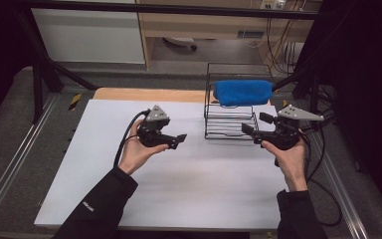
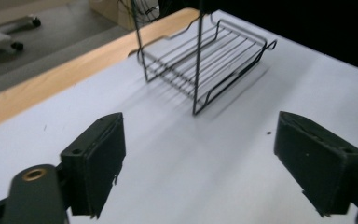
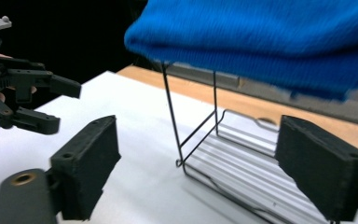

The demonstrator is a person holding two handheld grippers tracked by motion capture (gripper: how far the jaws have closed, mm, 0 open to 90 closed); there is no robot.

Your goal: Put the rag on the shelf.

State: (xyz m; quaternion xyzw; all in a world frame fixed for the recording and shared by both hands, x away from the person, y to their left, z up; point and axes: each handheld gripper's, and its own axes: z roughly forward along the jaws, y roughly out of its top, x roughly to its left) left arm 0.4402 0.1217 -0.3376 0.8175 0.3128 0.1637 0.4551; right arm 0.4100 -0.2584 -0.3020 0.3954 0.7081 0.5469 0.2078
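In the high view, the left gripper sits in the person's left hand above the white worktop, its jaws apart and pointing toward the black wire rack, with bare worktop between the jaws and the rack. The right gripper rests in the right hand, its jaws apart with nothing between them, their tips just beside the rack's lower shelf on its right side. A folded blue towel lies on the rack's top tier, above and beyond the right jaws and well apart from the left ones

In the left gripper view, the left gripper has its 2 black jaws spread wide, and nothing but white worktop lies between them. The wire rack stands ahead of the jaws, a little beyond their tips, with its lower shelf in sight

In the right gripper view, the right gripper holds its jaws wide apart and clamps nothing. The wire rack stands just ahead, its lower shelf running in between the 2 jaw tips and toward the right-hand jaw. The blue towel hangs over the top tier, above the jaws and clear of them. The left gripper shows farther off beyond the left-hand jaw, its jaws also apart
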